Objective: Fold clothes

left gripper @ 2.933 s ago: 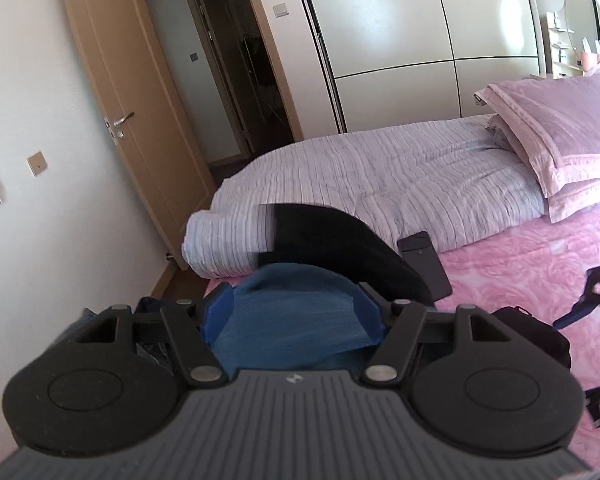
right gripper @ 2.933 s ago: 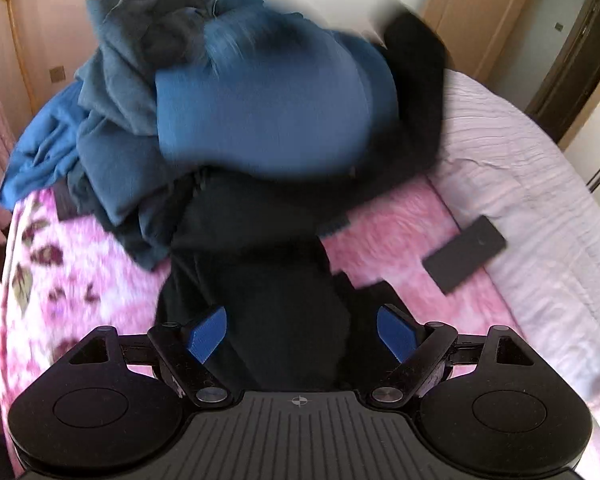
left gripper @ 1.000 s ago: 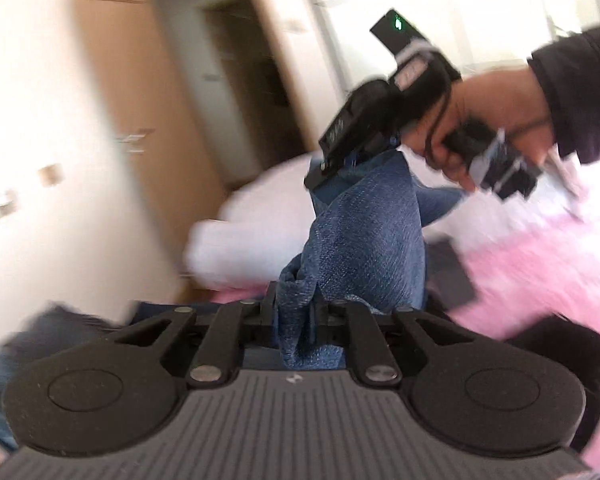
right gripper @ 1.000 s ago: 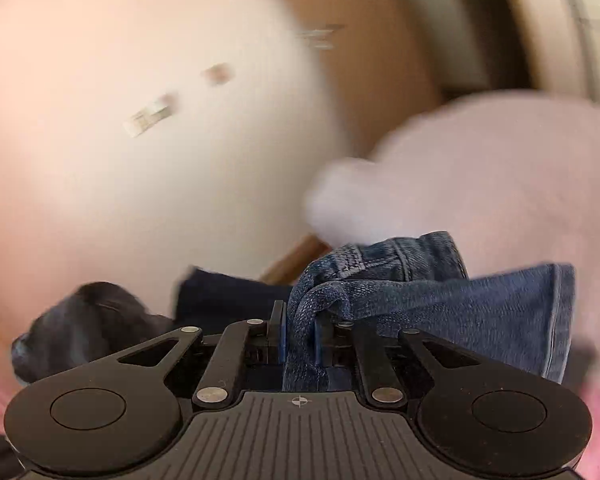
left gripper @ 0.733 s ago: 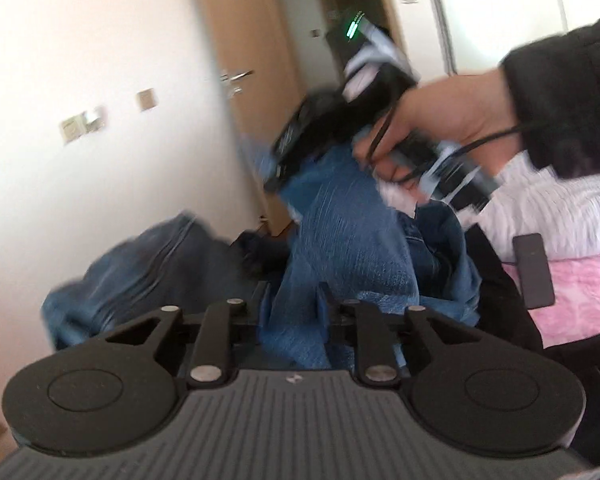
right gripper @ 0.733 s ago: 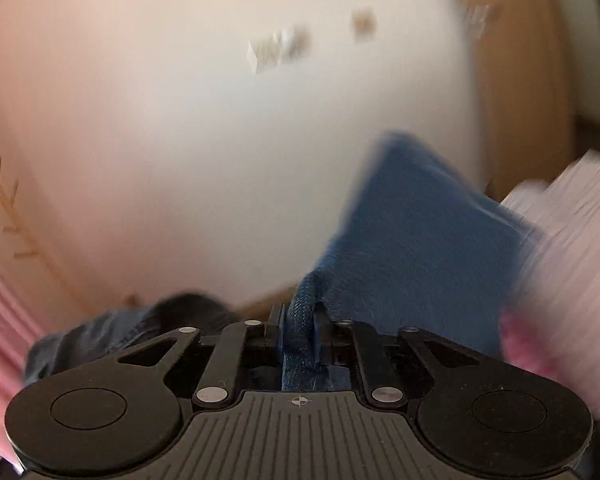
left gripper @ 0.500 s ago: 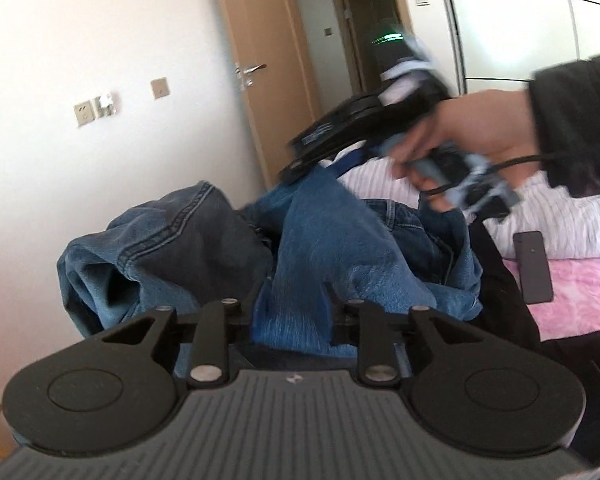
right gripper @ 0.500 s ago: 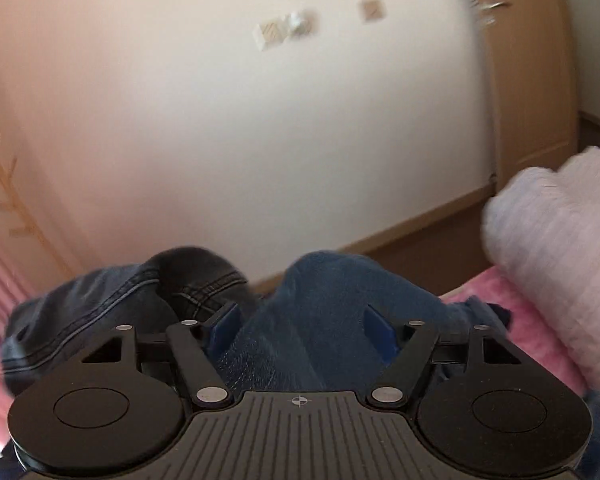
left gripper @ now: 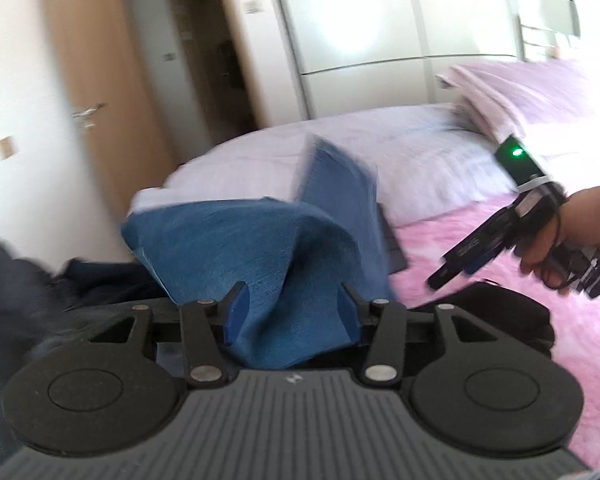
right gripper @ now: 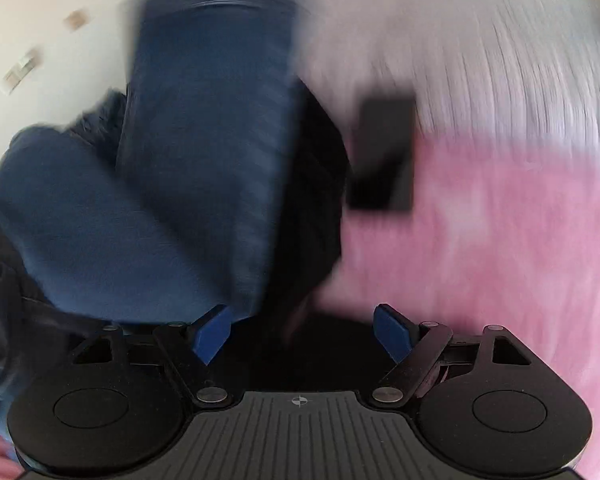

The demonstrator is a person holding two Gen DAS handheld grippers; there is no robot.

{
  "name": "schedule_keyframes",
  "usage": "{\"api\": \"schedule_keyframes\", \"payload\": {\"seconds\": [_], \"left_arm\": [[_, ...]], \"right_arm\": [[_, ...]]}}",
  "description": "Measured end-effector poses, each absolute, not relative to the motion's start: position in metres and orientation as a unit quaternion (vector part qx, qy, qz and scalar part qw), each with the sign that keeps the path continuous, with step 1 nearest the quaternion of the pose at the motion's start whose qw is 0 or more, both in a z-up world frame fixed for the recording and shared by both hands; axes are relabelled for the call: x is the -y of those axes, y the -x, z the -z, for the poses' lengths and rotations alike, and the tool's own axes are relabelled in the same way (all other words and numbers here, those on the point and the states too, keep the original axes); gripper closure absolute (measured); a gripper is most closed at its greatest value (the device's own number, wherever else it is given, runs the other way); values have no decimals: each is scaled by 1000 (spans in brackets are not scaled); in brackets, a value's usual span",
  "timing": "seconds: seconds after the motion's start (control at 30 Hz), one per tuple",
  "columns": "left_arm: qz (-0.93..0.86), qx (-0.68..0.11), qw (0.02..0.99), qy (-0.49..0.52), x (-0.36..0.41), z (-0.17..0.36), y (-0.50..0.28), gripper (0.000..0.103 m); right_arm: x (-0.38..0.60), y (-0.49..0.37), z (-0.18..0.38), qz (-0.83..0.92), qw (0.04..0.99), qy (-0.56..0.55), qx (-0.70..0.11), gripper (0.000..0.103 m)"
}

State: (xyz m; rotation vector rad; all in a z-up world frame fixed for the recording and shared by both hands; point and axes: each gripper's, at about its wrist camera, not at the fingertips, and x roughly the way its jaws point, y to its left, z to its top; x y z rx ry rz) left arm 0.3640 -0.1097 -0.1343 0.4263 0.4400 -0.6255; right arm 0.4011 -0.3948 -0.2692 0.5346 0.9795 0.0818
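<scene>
Blue jeans lie crumpled on a heap of dark clothes at the foot of the bed, one leg flapping up behind them. My left gripper is low over them. Its jaws are opening, and a fold of denim sits loosely between the blue pads. In the left wrist view a hand holds my right gripper out to the right, above the pink bedspread and off the jeans. In the blurred right wrist view the right gripper is opening wide with nothing between its pads, and the jeans lie to its left.
A black garment lies on the pink bedspread right of the jeans. A flat dark rectangular object rests by the striped duvet. Pillows sit at the back right. A wooden door and a white wardrobe stand behind.
Both grippers were shut on the raised jeans a second ago. Both have opened, the jeans have dropped onto the clothes heap, and the right gripper has swung down and off to the right.
</scene>
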Motion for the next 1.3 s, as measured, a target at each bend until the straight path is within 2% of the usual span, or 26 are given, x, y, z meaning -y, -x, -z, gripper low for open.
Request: {"api": "schedule_keyframes", "payload": {"seconds": [0.1, 0.3, 0.33, 0.4, 0.53, 0.6, 0.67, 0.73, 0.8, 1.0, 1.1, 1.17, 1.3], "left_arm": [[314, -213, 900, -214, 124, 139, -372, 59], [284, -220, 912, -197, 103, 135, -375, 57], [273, -223, 916, -193, 94, 134, -375, 57], [248, -228, 923, -187, 76, 134, -372, 57], [203, -241, 932, -178, 46, 136, -370, 57], [184, -252, 934, -175, 37, 141, -368, 57], [174, -262, 933, -173, 34, 143, -368, 57], [171, -266, 932, -175, 36, 143, -368, 57], [177, -265, 931, -176, 41, 145, -367, 57], [199, -254, 929, -181, 64, 142, -361, 56], [215, -250, 926, -184, 76, 139, -354, 52], [226, -254, 921, -190, 83, 145, -351, 48], [263, -299, 892, -212, 100, 182, -352, 42]], "right_arm": [[372, -420, 277, -93, 844, -270, -455, 21], [315, -528, 269, -154, 826, -344, -420, 22], [303, -546, 266, -161, 823, -349, -417, 24], [278, -583, 250, -183, 835, -336, -395, 45], [228, -647, 222, -223, 860, -299, -348, 45], [201, -656, 227, -232, 874, -243, -352, 45], [185, -657, 246, -236, 867, -205, -388, 42], [188, -652, 254, -237, 857, -216, -403, 38], [202, -644, 248, -237, 855, -240, -393, 23], [252, -603, 190, -241, 877, -250, -333, 17], [290, -560, 167, -223, 886, -266, -308, 16], [318, -525, 181, -182, 892, -264, -319, 14], [344, -448, 242, -108, 873, -201, -431, 14]]}}
